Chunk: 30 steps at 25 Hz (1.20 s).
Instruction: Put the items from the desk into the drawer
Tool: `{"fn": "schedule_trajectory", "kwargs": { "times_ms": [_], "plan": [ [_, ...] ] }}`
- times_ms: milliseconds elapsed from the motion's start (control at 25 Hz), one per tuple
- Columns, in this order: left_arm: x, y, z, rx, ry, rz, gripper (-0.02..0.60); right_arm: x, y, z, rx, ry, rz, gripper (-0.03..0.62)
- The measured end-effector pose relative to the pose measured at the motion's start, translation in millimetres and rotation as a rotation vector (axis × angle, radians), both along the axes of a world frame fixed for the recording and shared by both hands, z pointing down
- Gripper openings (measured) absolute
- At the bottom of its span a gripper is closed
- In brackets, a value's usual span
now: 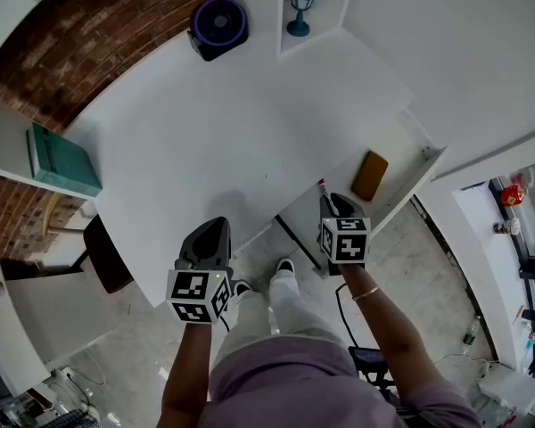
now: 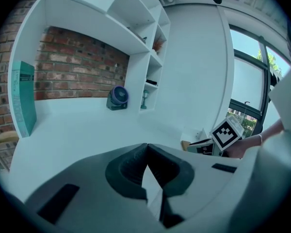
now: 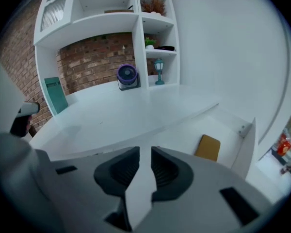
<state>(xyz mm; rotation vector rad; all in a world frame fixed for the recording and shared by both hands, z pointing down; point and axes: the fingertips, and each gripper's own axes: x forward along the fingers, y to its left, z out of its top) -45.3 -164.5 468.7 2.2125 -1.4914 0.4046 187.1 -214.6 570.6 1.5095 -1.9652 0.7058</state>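
The white desk [image 1: 205, 132] is bare in its middle. At its right the drawer [image 1: 428, 163] stands pulled out, and a flat tan-brown item [image 1: 370, 175] lies inside it, seen also in the right gripper view as the tan item [image 3: 208, 147]. My right gripper [image 1: 336, 201] hovers over the drawer's near end; its jaws [image 3: 144, 152] stand a narrow gap apart with nothing between them. My left gripper [image 1: 216, 228] hangs over the desk's front edge, its tips [image 2: 147, 147] meeting on nothing. A small red-tipped thing [image 1: 322, 184] shows beside the right gripper.
A purple fan [image 1: 219, 25] and a small blue lantern [image 1: 300, 12] stand at the back by the white shelf unit. A teal book [image 1: 62, 160] leans at the left. A dark chair [image 1: 107, 252] stands by the desk's left corner. The brick wall lies behind.
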Motion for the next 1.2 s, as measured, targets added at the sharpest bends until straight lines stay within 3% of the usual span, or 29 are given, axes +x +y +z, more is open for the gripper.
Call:
{"fn": "schedule_trajectory", "kwargs": {
  "times_ms": [680,1200],
  "plan": [
    [-0.4,10.5,-14.4,0.051,0.015,0.050,0.000,-17.3,45.5,-100.4,0.199,-0.105,0.010,0.054],
    [-6.9,17.1,-22.3,0.076,0.022,0.043,0.000,-31.4,75.5,-146.1,0.288,-0.151,-0.049,0.005]
  ]
}}
